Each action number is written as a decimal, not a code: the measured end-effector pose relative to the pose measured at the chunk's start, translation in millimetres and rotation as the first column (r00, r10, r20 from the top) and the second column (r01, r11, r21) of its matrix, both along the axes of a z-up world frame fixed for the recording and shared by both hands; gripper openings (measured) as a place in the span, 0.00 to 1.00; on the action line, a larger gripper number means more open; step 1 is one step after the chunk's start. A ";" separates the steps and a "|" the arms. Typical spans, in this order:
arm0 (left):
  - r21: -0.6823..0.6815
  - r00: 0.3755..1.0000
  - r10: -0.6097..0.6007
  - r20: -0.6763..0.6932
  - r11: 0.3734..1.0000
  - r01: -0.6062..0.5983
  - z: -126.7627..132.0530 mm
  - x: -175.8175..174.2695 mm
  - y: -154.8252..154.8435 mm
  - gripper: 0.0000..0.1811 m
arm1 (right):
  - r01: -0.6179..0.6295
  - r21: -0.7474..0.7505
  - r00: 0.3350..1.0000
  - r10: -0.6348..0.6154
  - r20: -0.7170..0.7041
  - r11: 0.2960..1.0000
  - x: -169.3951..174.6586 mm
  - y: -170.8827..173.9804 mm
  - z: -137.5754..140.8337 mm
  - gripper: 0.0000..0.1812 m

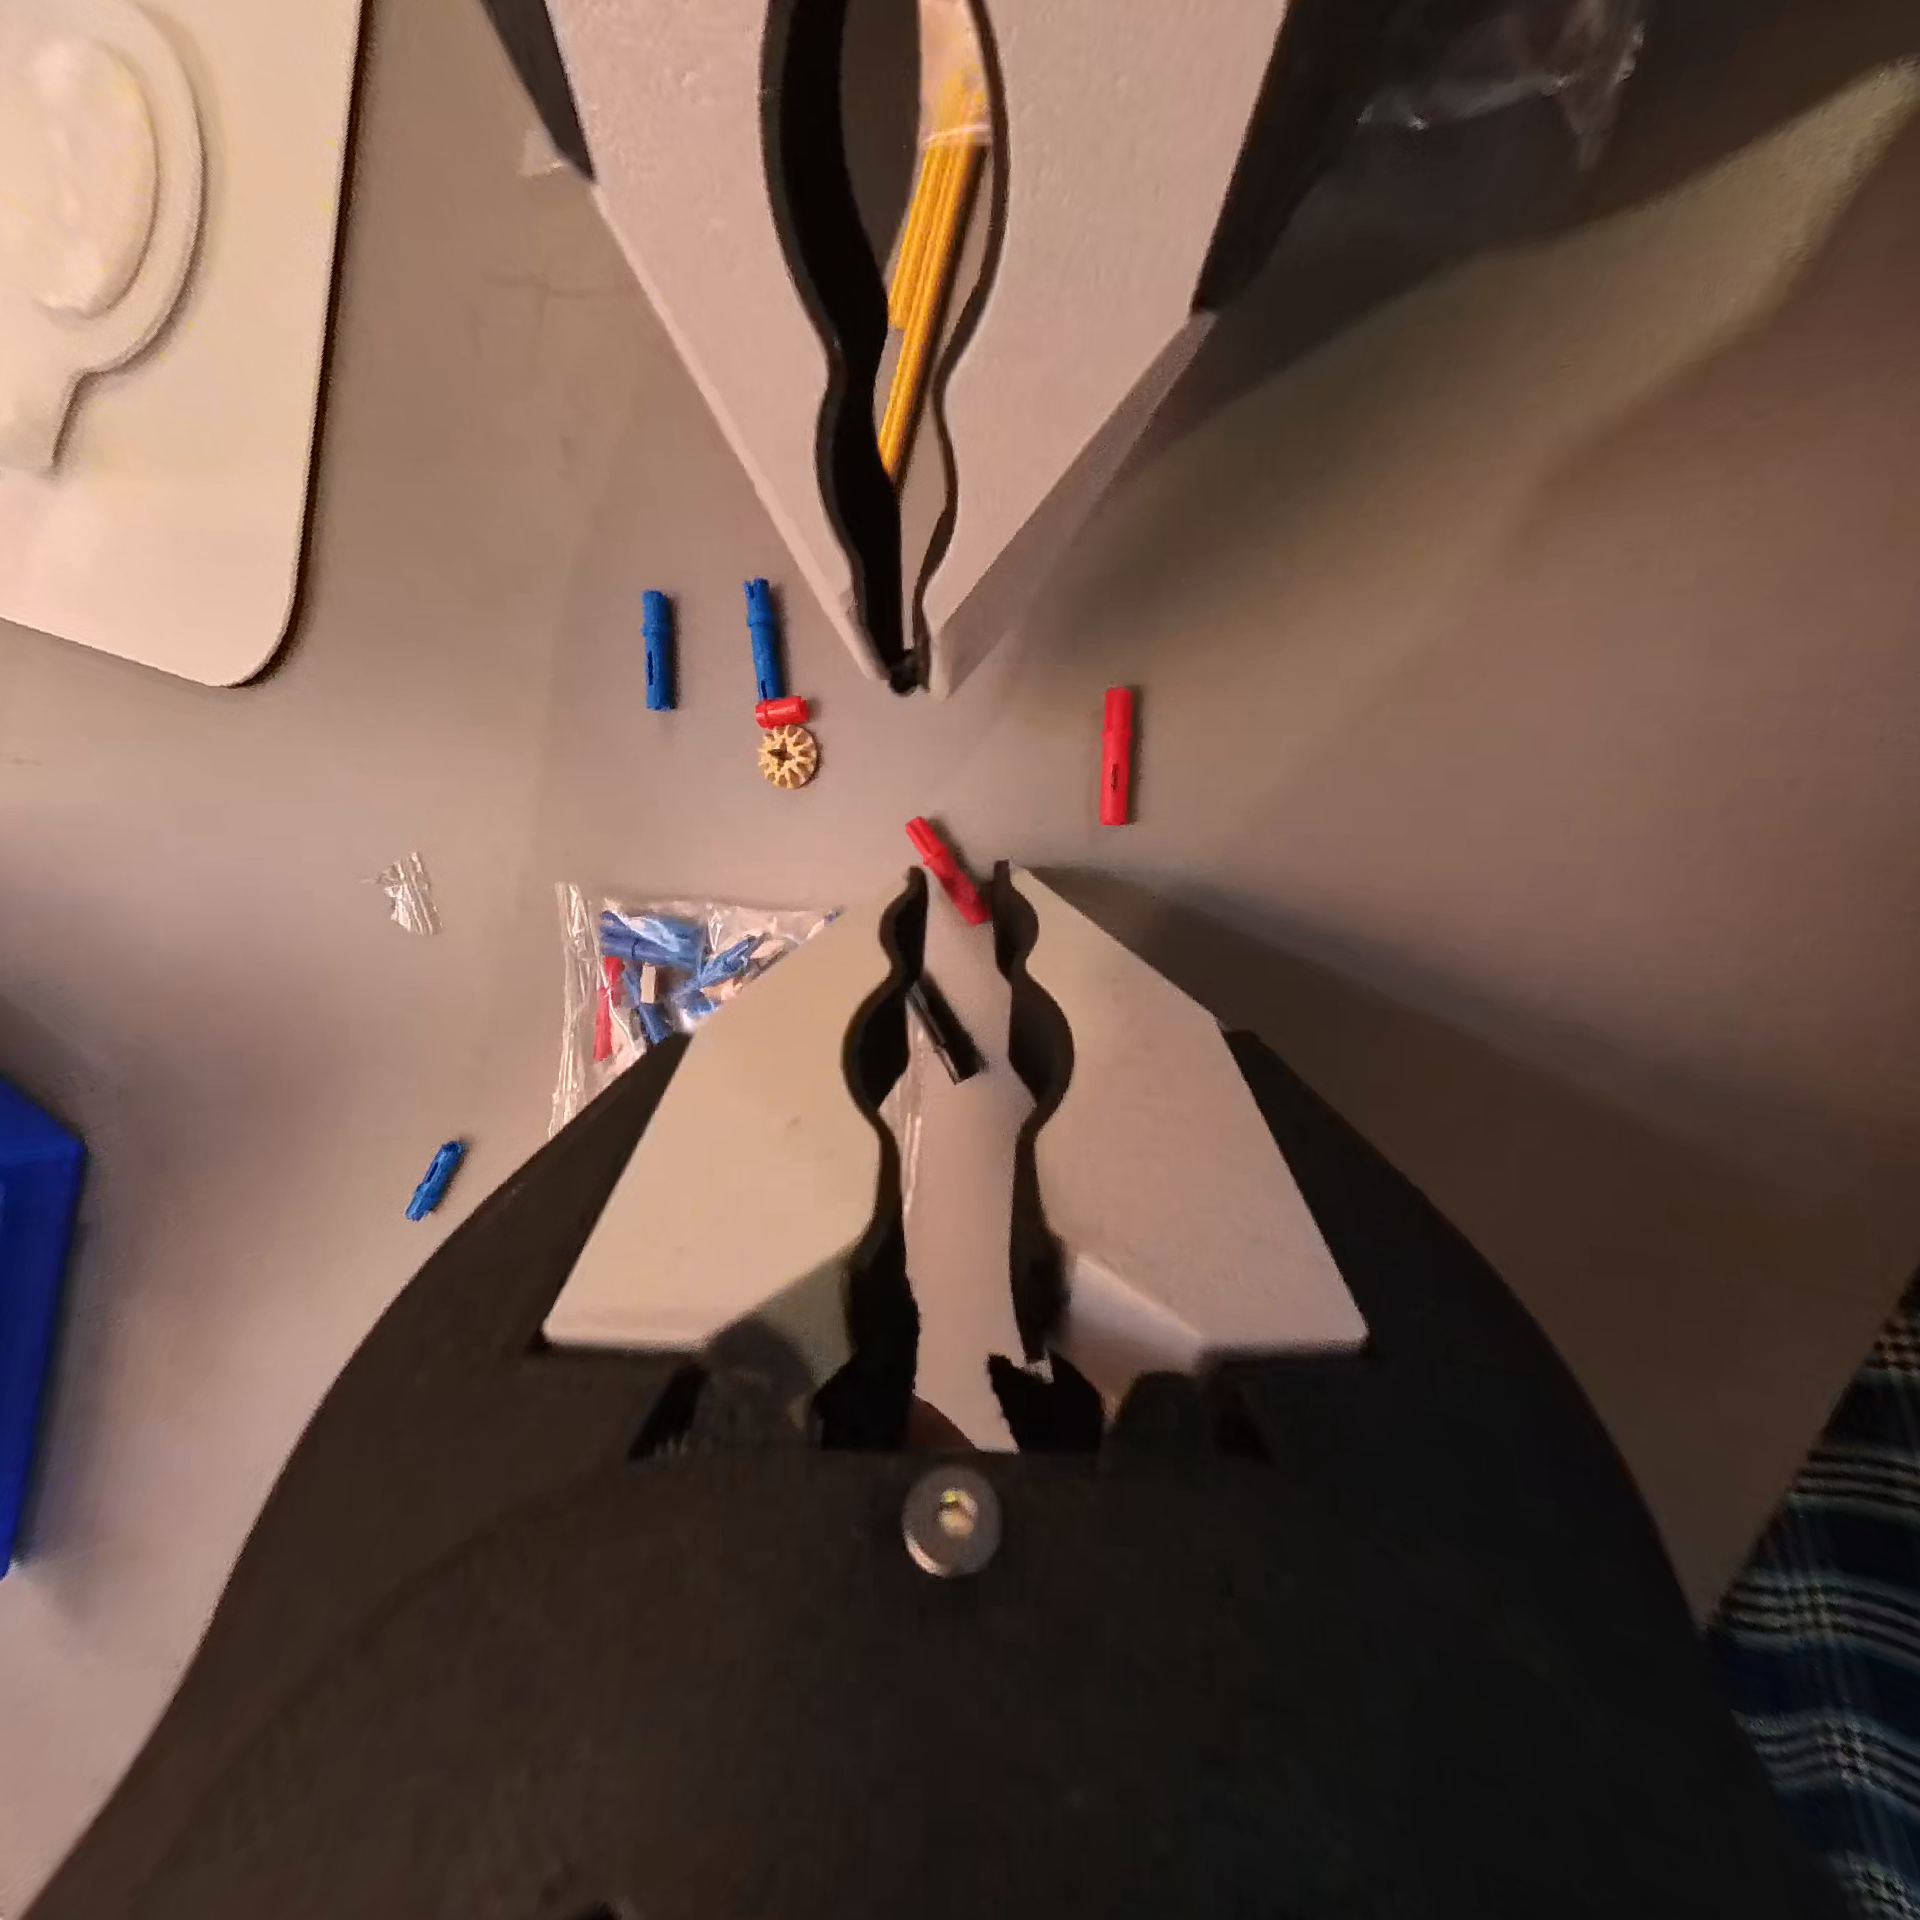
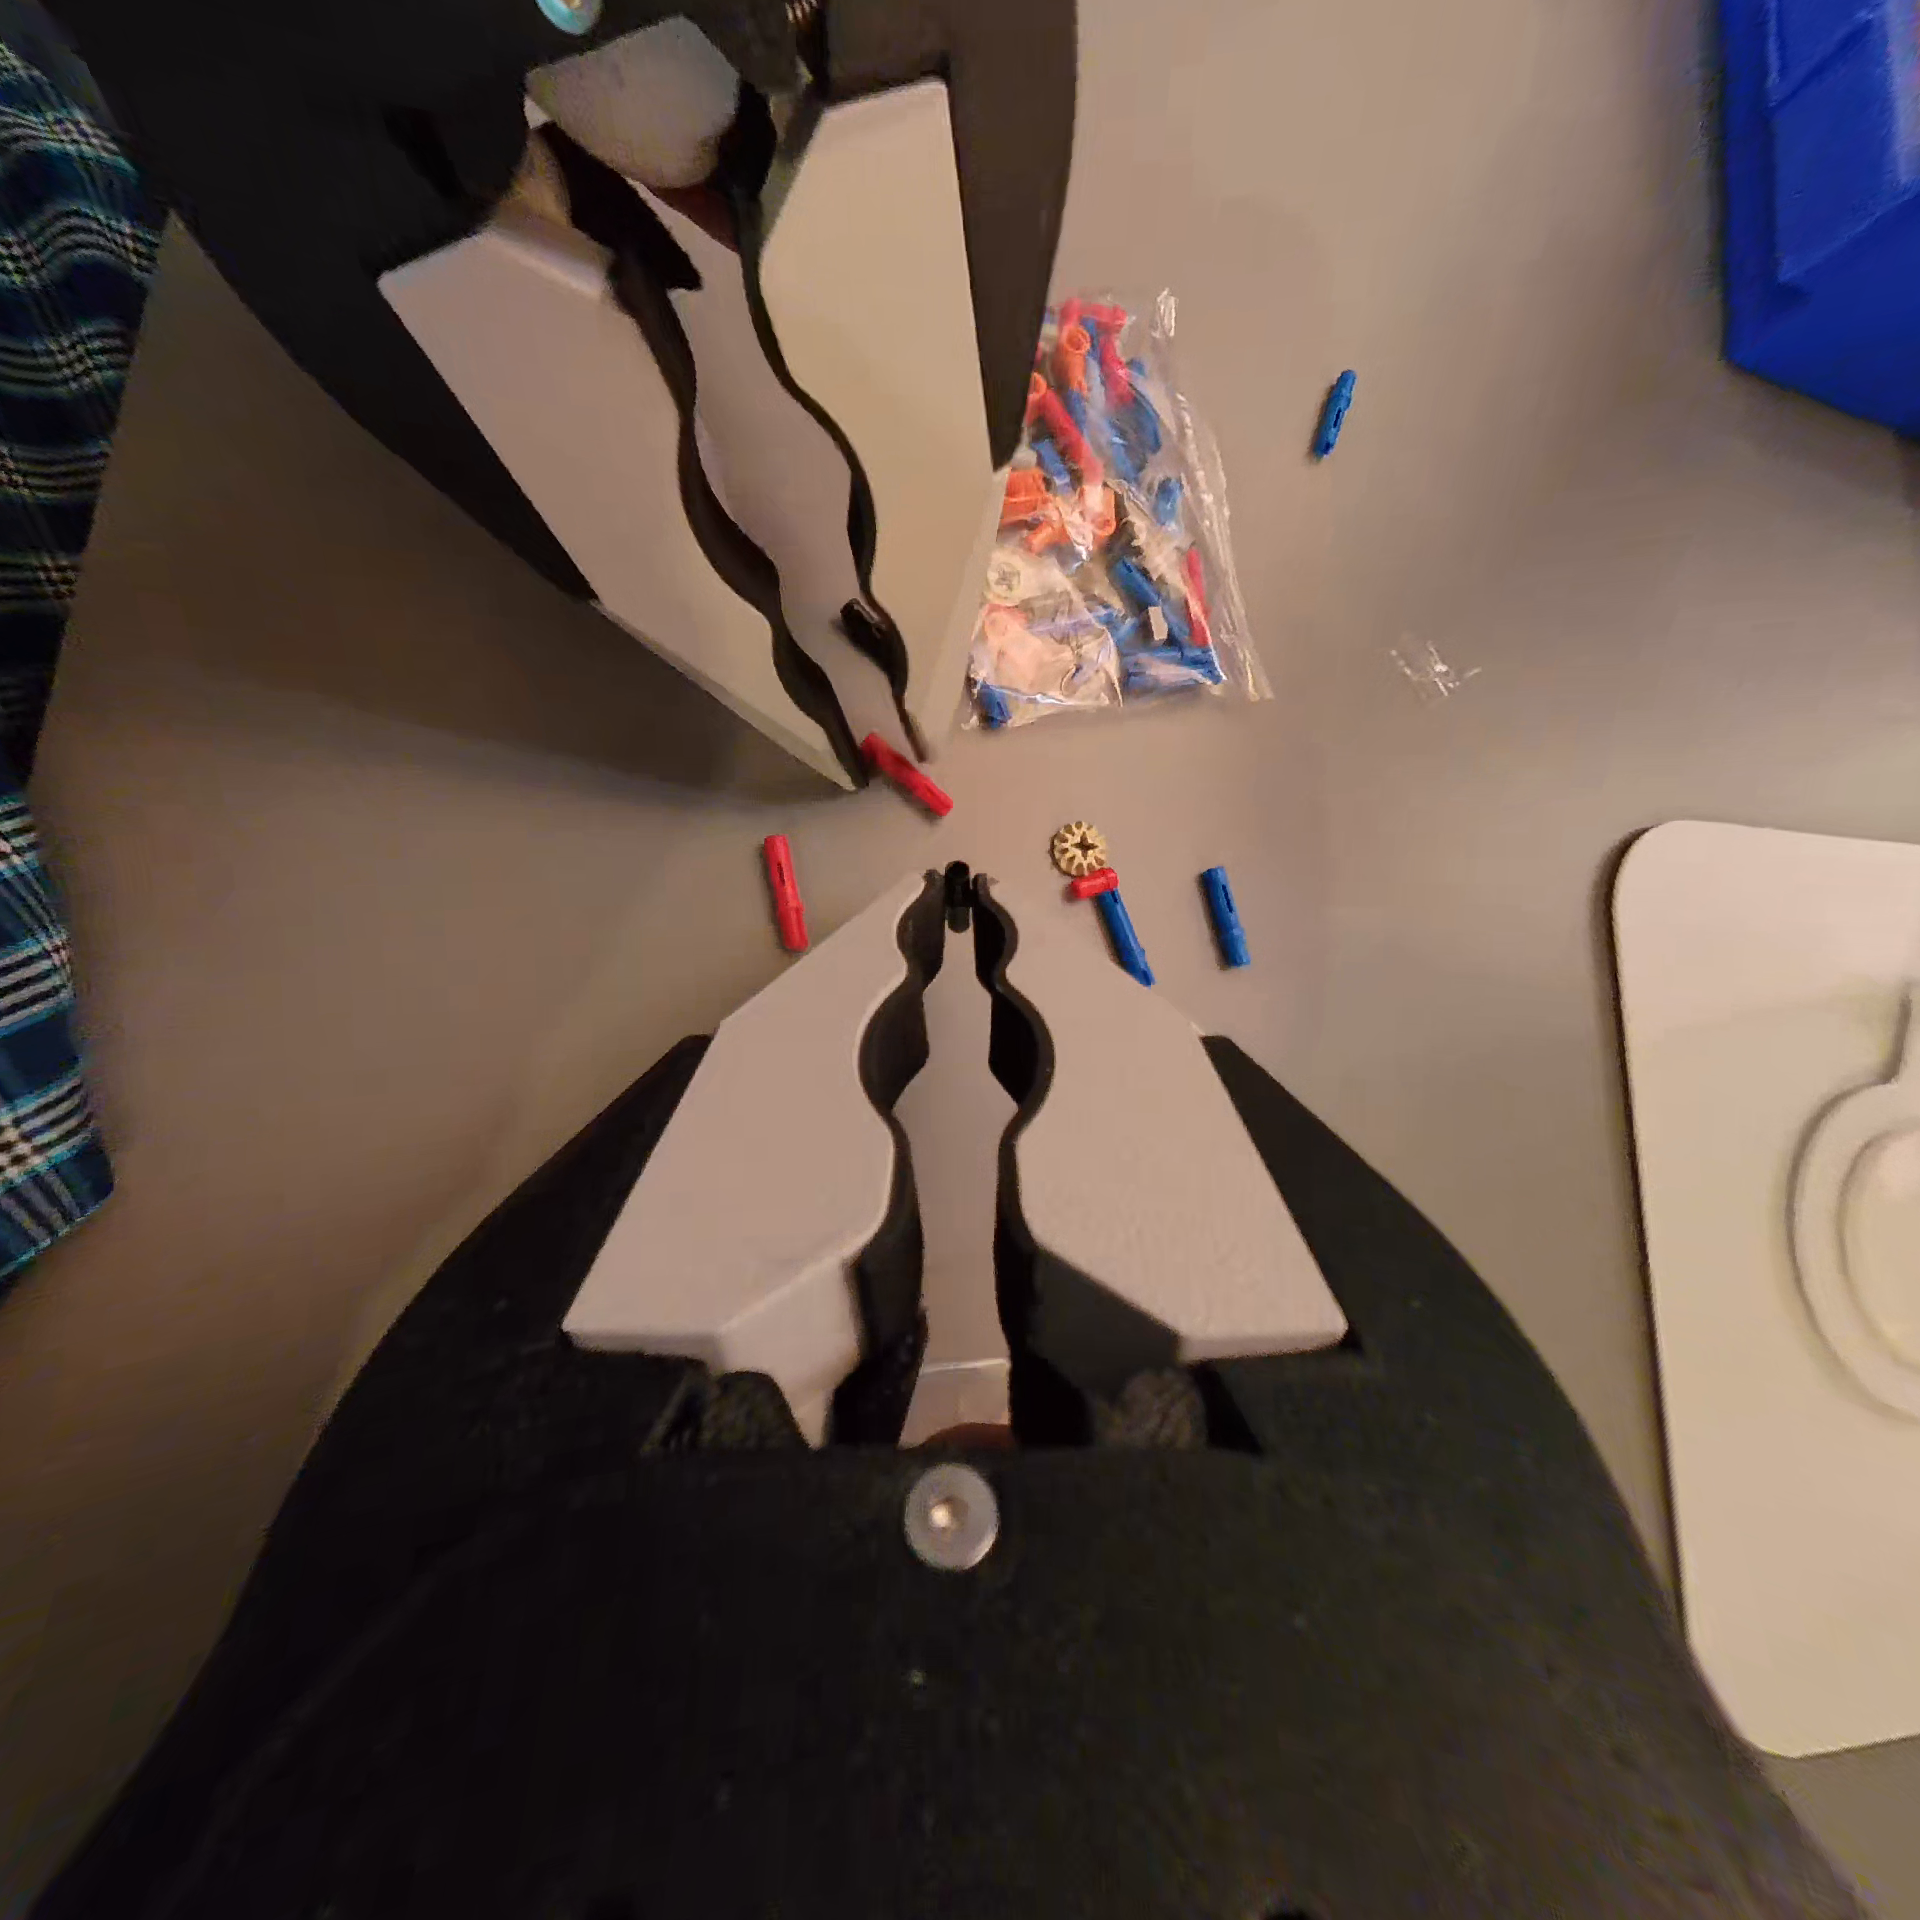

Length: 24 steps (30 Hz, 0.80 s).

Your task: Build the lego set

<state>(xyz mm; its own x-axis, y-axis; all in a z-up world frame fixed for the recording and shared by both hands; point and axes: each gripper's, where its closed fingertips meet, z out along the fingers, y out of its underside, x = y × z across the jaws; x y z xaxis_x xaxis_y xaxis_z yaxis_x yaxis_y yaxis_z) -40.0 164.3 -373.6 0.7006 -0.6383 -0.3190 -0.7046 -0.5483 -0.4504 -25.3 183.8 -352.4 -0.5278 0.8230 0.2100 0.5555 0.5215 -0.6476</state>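
Grey tabletop [image 1: 1455, 727], loose Lego pins.
Left gripper [image 1: 958, 883] open around red pin [image 1: 945, 869]; right gripper [image 2: 956, 885] pinching black pin [image 2: 957, 894]. Centre before squeezing.

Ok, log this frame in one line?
left gripper: open around red pin | right gripper: shut on black pin | parts bag: on table
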 end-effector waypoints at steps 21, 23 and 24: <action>0.389 0.999 -0.020 0.042 0.921 0.002 47.3 6.4 23.2 0.18 | 0.144 -0.670 0.988 -0.070 0.137 0.729 -11.0 -11.4 38.3 0.01; 0.431 0.999 -0.004 0.048 0.902 -0.017 54.1 4.9 26.4 0.18 | 0.174 -0.737 0.984 -0.083 0.158 0.653 -12.8 -8.9 42.9 0.01; 0.450 0.999 0.001 0.046 0.893 -0.022 56.7 4.5 27.5 0.18 | 0.185 -0.766 0.982 -0.087 0.167 0.615 -13.3 -7.7 45.2 0.01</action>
